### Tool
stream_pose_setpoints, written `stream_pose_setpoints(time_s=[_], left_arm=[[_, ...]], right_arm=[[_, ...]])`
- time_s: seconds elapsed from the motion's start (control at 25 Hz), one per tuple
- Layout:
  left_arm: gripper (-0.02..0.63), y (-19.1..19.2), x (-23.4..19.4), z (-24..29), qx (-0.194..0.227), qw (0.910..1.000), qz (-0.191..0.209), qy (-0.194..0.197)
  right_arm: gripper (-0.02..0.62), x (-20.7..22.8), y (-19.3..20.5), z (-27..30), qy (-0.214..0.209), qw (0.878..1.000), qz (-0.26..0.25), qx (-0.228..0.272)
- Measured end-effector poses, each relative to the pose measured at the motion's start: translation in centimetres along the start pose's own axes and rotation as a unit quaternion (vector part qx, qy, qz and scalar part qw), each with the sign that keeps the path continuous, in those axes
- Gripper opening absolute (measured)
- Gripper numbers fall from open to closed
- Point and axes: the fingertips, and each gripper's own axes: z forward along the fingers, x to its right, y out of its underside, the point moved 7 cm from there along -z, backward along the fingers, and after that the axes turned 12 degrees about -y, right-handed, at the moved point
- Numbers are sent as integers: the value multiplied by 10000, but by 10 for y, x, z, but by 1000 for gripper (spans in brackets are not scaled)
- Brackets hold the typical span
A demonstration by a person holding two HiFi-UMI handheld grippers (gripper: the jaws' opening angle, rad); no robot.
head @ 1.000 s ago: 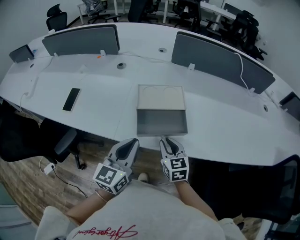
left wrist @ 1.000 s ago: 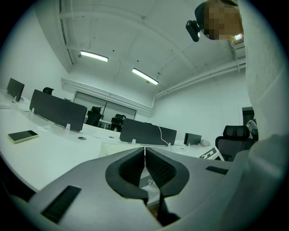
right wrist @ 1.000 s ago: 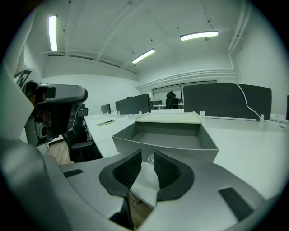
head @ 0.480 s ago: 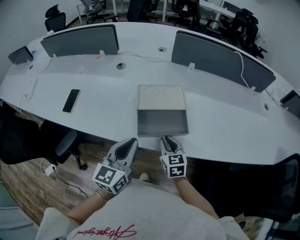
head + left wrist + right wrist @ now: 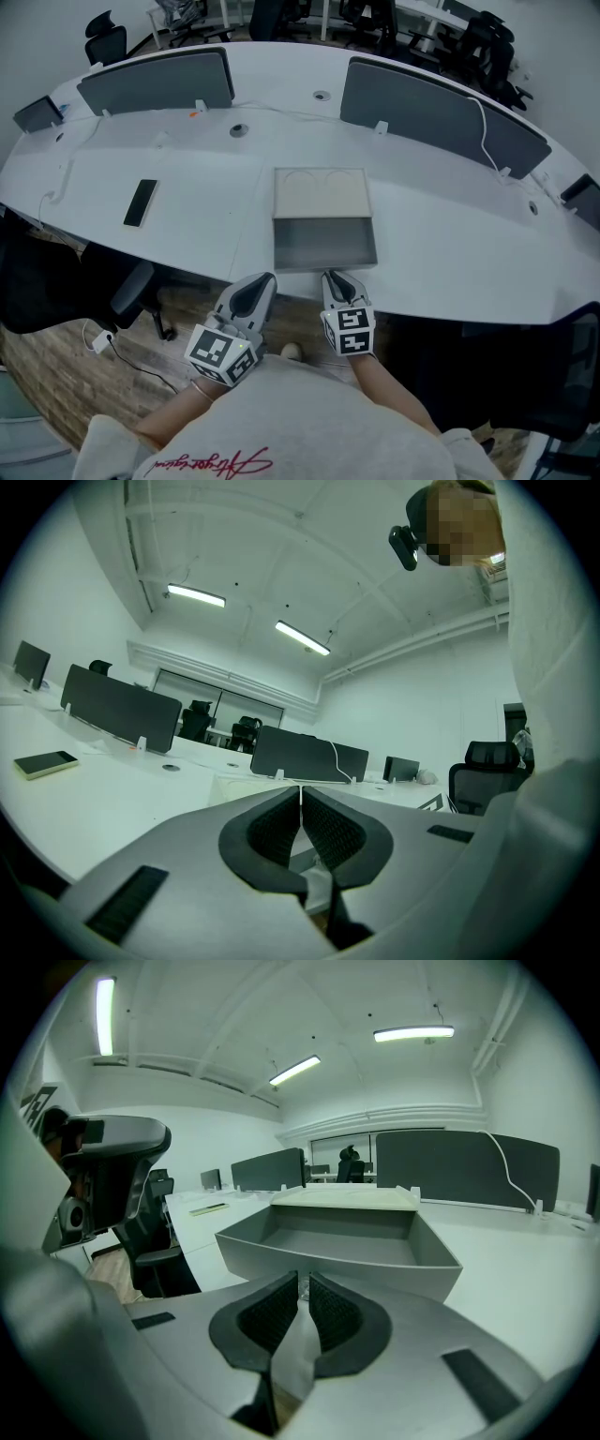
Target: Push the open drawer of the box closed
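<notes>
Two tongs in play, neither holding anything.

Head view: the low square box with a beige top (image 5: pixel 322 194) sits midway across the curved white tabletop (image 5: pixel 450 253). Its grey plastic drawer (image 5: pixel 324 246) is pulled well out toward the person, with the front wall near the tabletop's near edge. The right tongs (image 5: pixel 336 276) sit just short of that front wall, roughly at its middle. The left tongs (image 5: pixel 266 278) hang off the tabletop edge near the drawer's left corner, apart from it. A flat black phone (image 5: pixel 141 202) lies well to the left, out of the path.

Left gripper view: the left tongs (image 5: pixel 301 789) are pressed together with nothing between them, aimed out over the tabletop and not at the drawer.

Right gripper view: the right tongs (image 5: pixel 302 1285) are together or all but, with nothing between them. The tips point at the drawer's front wall (image 5: pixel 337 1262). The drawer is empty, with the box top behind it. Contact cannot be confirmed; they look just short.

Judgement: the step in hand is the final approach before the push.
- Keep the right tongs together so they act as a blunt pusher.
- Meet the front wall at its middle and drive straight along the drawer's run.
- An off-centre push would likely skew the drawer in its slot.
- The box may slide on the smooth tabletop instead of the drawer closing; push slowly, with the left tongs ready to steady the box.
</notes>
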Motion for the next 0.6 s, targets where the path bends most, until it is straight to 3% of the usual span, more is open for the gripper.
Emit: stream_pose_setpoints(time_s=[0.6], left_arm=[[23, -1, -4, 5, -3, 10000, 28, 15]], right_arm=[[48, 1, -3, 3, 37, 9999, 80, 131]])
